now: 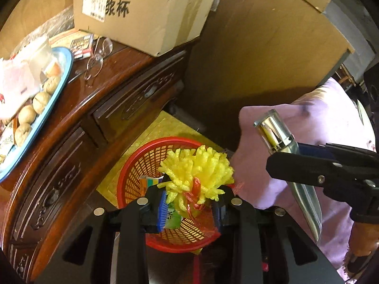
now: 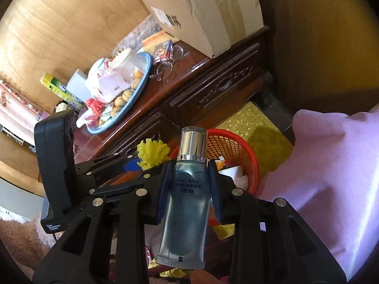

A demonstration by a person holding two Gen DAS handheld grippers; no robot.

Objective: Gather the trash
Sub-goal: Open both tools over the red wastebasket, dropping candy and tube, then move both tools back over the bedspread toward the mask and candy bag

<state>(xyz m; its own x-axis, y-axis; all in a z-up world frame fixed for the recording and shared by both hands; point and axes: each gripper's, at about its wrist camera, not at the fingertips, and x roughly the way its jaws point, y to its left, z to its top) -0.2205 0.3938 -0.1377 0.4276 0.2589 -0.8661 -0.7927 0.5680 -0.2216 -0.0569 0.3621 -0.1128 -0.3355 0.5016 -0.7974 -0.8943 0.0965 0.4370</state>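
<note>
My left gripper (image 1: 191,198) is shut on a yellow foam net with a red mesh strip (image 1: 196,175), held right above a red plastic basket (image 1: 132,165) on the floor. The basket holds a few wrappers. My right gripper (image 2: 189,179) is shut on a grey-blue cosmetic tube with a silver cap (image 2: 187,189), cap pointing forward over the same basket (image 2: 236,139). The tube (image 1: 277,135) and right gripper (image 1: 296,168) show at the right of the left wrist view. The left gripper (image 2: 132,165) with the foam net (image 2: 152,152) shows left of the tube in the right wrist view.
A dark carved wooden table (image 1: 99,99) stands left of the basket with a blue tray of walnuts and packets (image 1: 64,75), glasses (image 1: 97,56) and a cardboard box (image 1: 142,11). A pink cushion (image 1: 308,123) lies right of the basket. A yellow mat (image 1: 154,127) is under it.
</note>
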